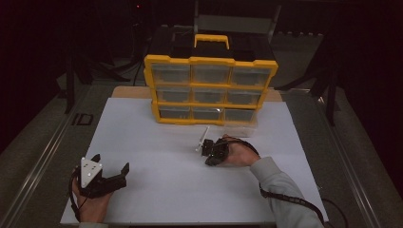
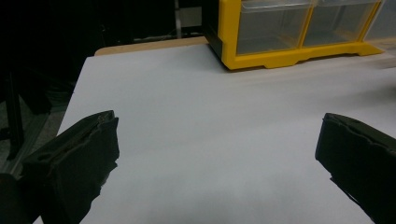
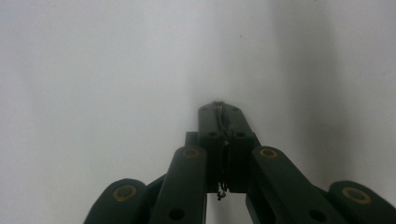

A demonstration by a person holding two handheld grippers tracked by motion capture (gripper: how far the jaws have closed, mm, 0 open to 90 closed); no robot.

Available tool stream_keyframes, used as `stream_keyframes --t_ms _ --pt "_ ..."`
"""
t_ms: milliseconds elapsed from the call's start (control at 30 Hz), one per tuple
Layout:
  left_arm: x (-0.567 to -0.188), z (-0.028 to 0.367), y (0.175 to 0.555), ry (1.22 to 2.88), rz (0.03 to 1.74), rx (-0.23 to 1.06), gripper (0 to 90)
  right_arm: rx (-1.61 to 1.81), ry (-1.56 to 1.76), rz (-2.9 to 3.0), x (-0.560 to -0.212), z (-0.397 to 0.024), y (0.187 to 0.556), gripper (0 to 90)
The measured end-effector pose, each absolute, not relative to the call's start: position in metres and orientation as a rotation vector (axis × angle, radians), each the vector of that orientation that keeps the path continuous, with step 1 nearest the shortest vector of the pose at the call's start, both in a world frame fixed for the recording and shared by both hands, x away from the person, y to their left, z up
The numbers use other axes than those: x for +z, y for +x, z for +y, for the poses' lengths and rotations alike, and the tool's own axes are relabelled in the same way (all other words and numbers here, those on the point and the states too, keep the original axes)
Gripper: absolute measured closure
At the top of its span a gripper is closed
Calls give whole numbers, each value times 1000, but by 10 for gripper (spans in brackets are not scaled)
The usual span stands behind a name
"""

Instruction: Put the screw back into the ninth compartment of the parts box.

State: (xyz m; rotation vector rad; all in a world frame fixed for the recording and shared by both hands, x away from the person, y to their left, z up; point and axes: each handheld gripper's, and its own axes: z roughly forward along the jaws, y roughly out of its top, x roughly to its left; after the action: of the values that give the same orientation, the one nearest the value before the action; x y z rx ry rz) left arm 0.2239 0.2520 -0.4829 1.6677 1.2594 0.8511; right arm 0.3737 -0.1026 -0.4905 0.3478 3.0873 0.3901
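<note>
2 jaws of right gripper (image 3: pixel 219 109) pinch something thin, unidentifiable in high view.

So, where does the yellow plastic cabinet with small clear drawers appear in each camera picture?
High view: the yellow plastic cabinet stands at top centre, on the far edge of the white board.
Left gripper view: its lower corner is at upper right, beyond the open left gripper.
Right gripper view: the shut right gripper points at bare white board.
Shared landmark: the white board.
</note>
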Motion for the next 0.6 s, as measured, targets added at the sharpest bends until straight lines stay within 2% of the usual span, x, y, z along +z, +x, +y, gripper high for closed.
stream_keyframes --t_ms 600 --pt "-482 253 224 1666 1257 853 3 387 339 3081 -477 -104 374 877"
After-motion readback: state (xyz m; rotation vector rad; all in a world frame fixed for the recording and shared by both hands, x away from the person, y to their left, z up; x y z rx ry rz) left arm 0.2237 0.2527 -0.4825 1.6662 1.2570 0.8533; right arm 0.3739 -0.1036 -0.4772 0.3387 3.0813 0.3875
